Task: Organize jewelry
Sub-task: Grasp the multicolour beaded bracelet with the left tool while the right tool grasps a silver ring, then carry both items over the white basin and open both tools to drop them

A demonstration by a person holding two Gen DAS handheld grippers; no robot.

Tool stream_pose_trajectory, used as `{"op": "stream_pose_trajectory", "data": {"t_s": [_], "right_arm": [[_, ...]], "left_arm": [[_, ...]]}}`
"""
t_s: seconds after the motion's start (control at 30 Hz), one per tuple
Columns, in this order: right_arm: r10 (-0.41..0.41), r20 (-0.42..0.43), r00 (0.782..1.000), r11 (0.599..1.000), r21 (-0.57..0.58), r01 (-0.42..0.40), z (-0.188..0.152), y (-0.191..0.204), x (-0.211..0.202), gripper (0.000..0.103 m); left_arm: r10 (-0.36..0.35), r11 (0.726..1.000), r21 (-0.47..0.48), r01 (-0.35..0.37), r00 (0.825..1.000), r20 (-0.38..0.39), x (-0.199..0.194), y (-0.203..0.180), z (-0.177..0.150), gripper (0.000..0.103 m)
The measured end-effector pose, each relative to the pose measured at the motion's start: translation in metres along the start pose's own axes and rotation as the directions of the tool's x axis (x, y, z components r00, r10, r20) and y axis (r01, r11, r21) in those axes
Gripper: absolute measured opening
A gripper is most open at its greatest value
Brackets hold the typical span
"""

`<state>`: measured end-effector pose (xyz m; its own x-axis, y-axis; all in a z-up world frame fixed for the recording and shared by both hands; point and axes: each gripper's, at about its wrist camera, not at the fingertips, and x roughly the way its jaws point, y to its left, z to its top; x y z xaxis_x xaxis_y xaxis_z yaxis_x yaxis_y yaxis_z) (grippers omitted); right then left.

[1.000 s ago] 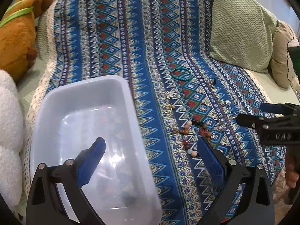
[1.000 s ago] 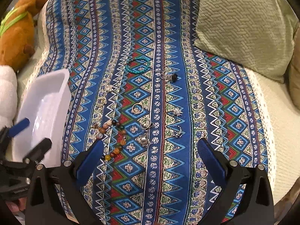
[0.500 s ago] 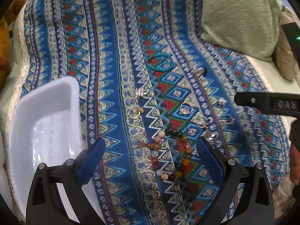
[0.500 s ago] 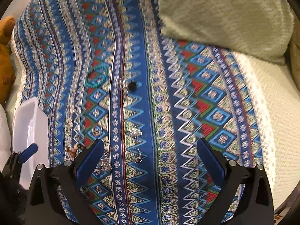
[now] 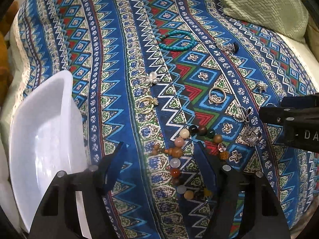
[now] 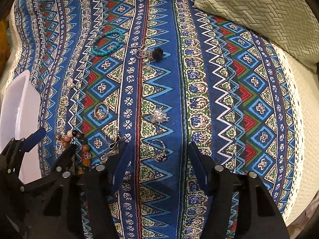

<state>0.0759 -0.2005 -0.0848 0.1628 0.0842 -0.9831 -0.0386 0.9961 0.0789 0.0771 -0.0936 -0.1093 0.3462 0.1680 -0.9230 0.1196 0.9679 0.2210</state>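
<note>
Jewelry lies scattered on a blue patterned cloth (image 5: 123, 63). My left gripper (image 5: 161, 159) points down over a bracelet of mixed brown, white and orange beads (image 5: 175, 151). Its jaws are closing, part of the bead loop lies between the blue pads, and neither pad touches it. My right gripper (image 6: 159, 159) hangs over a silver ring with a dark stone (image 6: 157, 151). Those jaws are closing too, with the ring between them untouched. A white plastic bin (image 5: 39, 129) (image 6: 18, 109) stands at the left.
Farther back lie a turquoise bracelet (image 5: 176, 41) (image 6: 107, 43), a dark pendant (image 6: 151, 52), a plain ring (image 5: 217, 95) (image 6: 101, 110), a gold ring (image 5: 147, 104) and pearl brooches (image 5: 151, 78) (image 6: 158, 116). A green cushion (image 6: 259, 10) sits back right.
Both grippers have sunk toward the cloth and their jaws have narrowed. The left one has shifted right, from over the bin to over the bead bracelet.
</note>
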Motion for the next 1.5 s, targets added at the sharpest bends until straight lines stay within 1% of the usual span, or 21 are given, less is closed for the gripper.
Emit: {"op": "stream_pose_trajectory", "data": {"t_s": [0.03, 0.07, 0.13, 0.17, 0.2, 0.23, 0.27, 0.3, 0.53, 0.6, 0.67, 0.73, 0.8, 0.87, 1.0, 1.13, 1.23, 1.3, 1.37, 1.43, 1.5], "right_arm": [[-0.005, 0.002, 1.000, 1.000, -0.003, 0.005, 0.000, 0.001, 0.000, 0.059], [-0.016, 0.003, 1.000, 1.000, -0.011, 0.016, 0.000, 0.002, 0.001, 0.058], [-0.041, 0.005, 0.999, 0.999, -0.028, 0.041, 0.001, 0.009, 0.004, 0.053], [-0.053, 0.008, 0.999, 0.998, -0.031, 0.053, 0.000, 0.013, 0.005, 0.051], [-0.071, 0.012, 0.997, 0.997, -0.032, 0.071, -0.002, 0.015, 0.005, 0.045], [-0.082, 0.016, 0.997, 0.996, -0.032, 0.082, -0.003, 0.015, 0.004, 0.038], [-0.083, 0.021, 0.996, 0.996, -0.030, 0.084, -0.005, 0.015, 0.004, 0.033], [-0.076, 0.020, 0.997, 0.997, -0.026, 0.077, -0.006, 0.014, 0.003, 0.022], [-0.020, 0.024, 1.000, 1.000, 0.002, 0.020, -0.006, 0.004, -0.003, 0.022], [-0.003, 0.031, 1.000, 1.000, 0.006, 0.003, -0.006, 0.006, -0.006, 0.022], [0.013, 0.042, 0.999, 1.000, 0.004, -0.013, -0.002, 0.000, -0.017, 0.022], [0.027, 0.060, 0.998, 1.000, 0.000, -0.027, -0.002, -0.005, -0.032, 0.022], [0.045, 0.078, 0.996, 0.999, -0.008, -0.045, 0.000, -0.002, -0.045, 0.022], [0.071, 0.103, 0.992, 0.997, -0.017, -0.069, -0.004, 0.000, -0.058, 0.022], [0.099, 0.132, 0.986, 0.995, -0.041, -0.094, -0.009, 0.005, -0.079, 0.022], [0.141, 0.152, 0.978, 0.986, -0.106, -0.126, -0.013, 0.041, -0.095, 0.022], [0.204, 0.171, 0.964, 0.968, -0.184, -0.172, -0.012, 0.087, -0.113, 0.022], [0.250, 0.169, 0.953, 0.947, -0.247, -0.204, -0.016, 0.121, -0.123, 0.022], [0.285, 0.147, 0.947, 0.928, -0.290, -0.234, -0.018, 0.155, -0.123, 0.022], [0.310, 0.113, 0.944, 0.907, -0.332, -0.258, -0.021, 0.188, -0.118, 0.022], [0.321, 0.082, 0.943, 0.894, -0.354, -0.274, -0.023, 0.213, -0.109, 0.022]], "left_arm": [[-0.005, 1.000, 0.008, 0.005, 1.000, -0.001, 0.001, -0.002, 0.000, 0.057], [-0.041, 0.999, 0.001, 0.041, 0.999, -0.017, 0.004, -0.003, 0.000, 0.045], [-0.066, 0.998, -0.024, 0.065, 0.998, -0.022, 0.004, 0.001, 0.002, 0.042], [-0.078, 0.997, -0.022, 0.077, 0.997, -0.023, 0.004, 0.000, 0.003, 0.034], [-0.098, 0.995, -0.018, 0.098, 0.995, -0.024, 0.004, -0.001, 0.003, 0.028], [-0.111, 0.994, -0.016, 0.111, 0.994, -0.021, 0.003, -0.002, 0.003, 0.026], [-0.118, 0.993, -0.014, 0.117, 0.993, -0.019, 0.003, -0.002, 0.003, 0.021], [-0.129, 0.992, -0.015, 0.129, 0.992, -0.017, 0.002, -0.003, 0.002, 0.018], [-0.157, 0.987, -0.028, 0.157, 0.988, -0.001, -0.009, 0.002, -0.003, 0.016], [-0.175, 0.984, -0.041, 0.176, 0.984, 0.011, -0.014, 0.007, 0.000, 0.016], [-0.205, 0.977, -0.051, 0.206, 0.978, 0.031, -0.026, 0.015, 0.001, 0.016], [-0.242, 0.968, -0.060, 0.245, 0.969, 0.056, -0.039, 0.023, 0.003, 0.016], [-0.275, 0.958, -0.058, 0.281, 0.957, 0.097, -0.062, 0.031, 0.003, 0.016], [-0.293, 0.951, -0.056, 0.303, 0.946, 0.136, -0.085, 0.042, 0.000, 0.016], [-0.303, 0.947, -0.048, 0.317, 0.934, 0.189, -0.113, 0.052, 0.003, 0.016], [-0.289, 0.948, -0.056, 0.312, 0.923, 0.253, -0.147, 0.081, -0.002, 0.016], [-0.255, 0.952, -0.093, 0.291, 0.925, 0.282, -0.155, 0.111, -0.017, 0.016], [-0.227, 0.954, -0.131, 0.271, 0.932, 0.282, -0.155, 0.137, -0.028, 0.016], [-0.212, 0.951, -0.165, 0.263, 0.939, 0.272, -0.152, 0.158, -0.039, 0.016], [-0.185, 0.956, -0.179, 0.233, 0.950, 0.251, -0.142, 0.176, -0.048, 0.016], [-0.130, 0.961, -0.212, 0.176, 0.969, 0.211, -0.122, 0.197, -0.060, 0.016]]}}
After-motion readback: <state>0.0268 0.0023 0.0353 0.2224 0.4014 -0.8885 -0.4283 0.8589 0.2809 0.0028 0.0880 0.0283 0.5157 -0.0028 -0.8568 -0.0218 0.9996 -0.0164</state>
